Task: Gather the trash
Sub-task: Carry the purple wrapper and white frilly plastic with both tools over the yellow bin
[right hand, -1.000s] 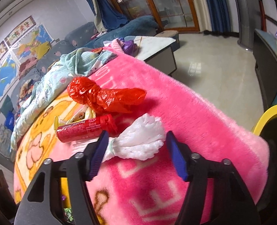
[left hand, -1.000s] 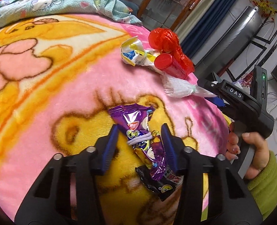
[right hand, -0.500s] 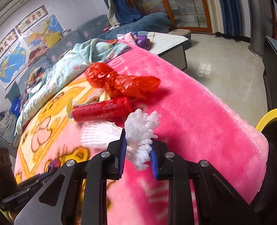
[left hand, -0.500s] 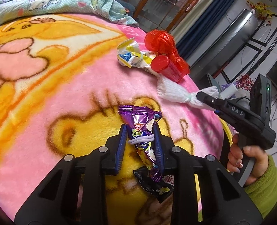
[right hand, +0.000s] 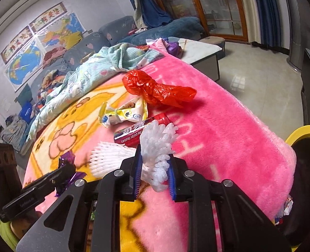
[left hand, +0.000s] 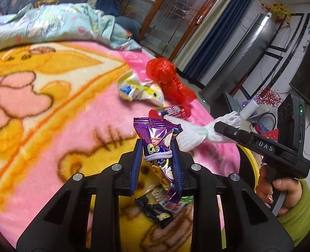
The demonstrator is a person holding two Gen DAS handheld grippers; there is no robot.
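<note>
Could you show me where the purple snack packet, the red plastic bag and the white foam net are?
purple snack packet (left hand: 157,145): left wrist view, on its printed front.
red plastic bag (right hand: 155,89): right wrist view, on its crumpled middle.
white foam net (right hand: 157,145): right wrist view, on the flared end above the pads.

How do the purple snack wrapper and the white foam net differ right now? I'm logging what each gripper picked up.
The purple snack wrapper is glossy printed foil, cinched by a pale band; the white foam net is plain, matte mesh. The wrapper sits in the left gripper, the net in the right gripper. The wrapper stands upright; the net flares out in a fan above the pads. Both are pinched at a narrow waist.
</note>
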